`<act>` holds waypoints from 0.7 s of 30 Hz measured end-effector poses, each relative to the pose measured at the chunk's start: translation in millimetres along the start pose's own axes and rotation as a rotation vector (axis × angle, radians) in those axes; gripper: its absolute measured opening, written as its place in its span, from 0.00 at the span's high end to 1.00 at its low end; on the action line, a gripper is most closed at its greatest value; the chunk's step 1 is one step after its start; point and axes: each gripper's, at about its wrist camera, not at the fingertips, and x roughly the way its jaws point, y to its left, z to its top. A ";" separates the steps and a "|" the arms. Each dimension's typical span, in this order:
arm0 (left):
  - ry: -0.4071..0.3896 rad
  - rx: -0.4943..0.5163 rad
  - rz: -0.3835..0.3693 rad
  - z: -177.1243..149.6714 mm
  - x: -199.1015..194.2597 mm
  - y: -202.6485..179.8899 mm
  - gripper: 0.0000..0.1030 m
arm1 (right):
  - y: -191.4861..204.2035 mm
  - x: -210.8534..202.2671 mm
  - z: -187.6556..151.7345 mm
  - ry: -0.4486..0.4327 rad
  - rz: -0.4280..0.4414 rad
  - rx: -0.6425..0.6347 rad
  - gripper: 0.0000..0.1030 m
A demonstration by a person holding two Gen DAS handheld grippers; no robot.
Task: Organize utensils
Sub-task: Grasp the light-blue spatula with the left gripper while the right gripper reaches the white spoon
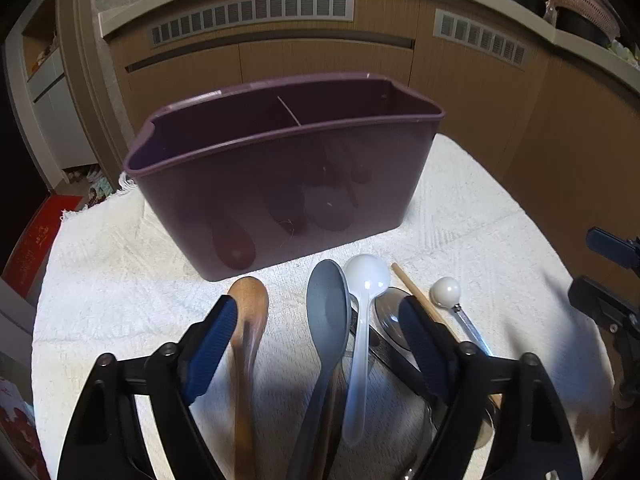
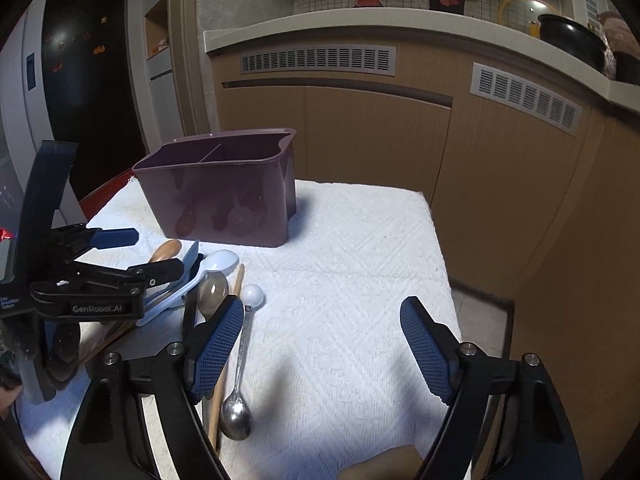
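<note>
A purple two-compartment utensil holder stands on the white cloth; it also shows in the right wrist view. In front of it lie a wooden spoon, a grey spoon, a white plastic spoon, a wooden chopstick and a white-headed metal spoon. My left gripper is open, low over the grey and white spoons, holding nothing. My right gripper is open and empty over bare cloth, to the right of the utensils. A metal spoon lies by its left finger.
The white cloth covers a small table whose right edge drops off. Brown cabinets with vents stand behind. A counter holds dark pots. The left gripper's body shows at the left.
</note>
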 end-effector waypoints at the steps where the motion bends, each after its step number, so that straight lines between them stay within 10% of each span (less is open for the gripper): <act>1: 0.013 0.003 -0.017 1.8 4.0 0.1 0.43 | -1.4 2.4 -1.0 0.007 0.007 0.006 0.23; 3: 0.042 -0.003 -0.049 4.7 10.5 0.2 0.60 | -3.6 6.0 -2.6 0.021 0.020 0.020 0.31; 12: 0.085 -0.001 -0.053 14.8 34.5 -1.3 0.63 | -3.8 13.5 -8.6 0.055 0.052 0.026 0.35; 21: 0.074 -0.012 -0.083 13.8 20.1 7.9 0.91 | 5.5 10.8 -8.9 0.066 0.053 0.004 0.35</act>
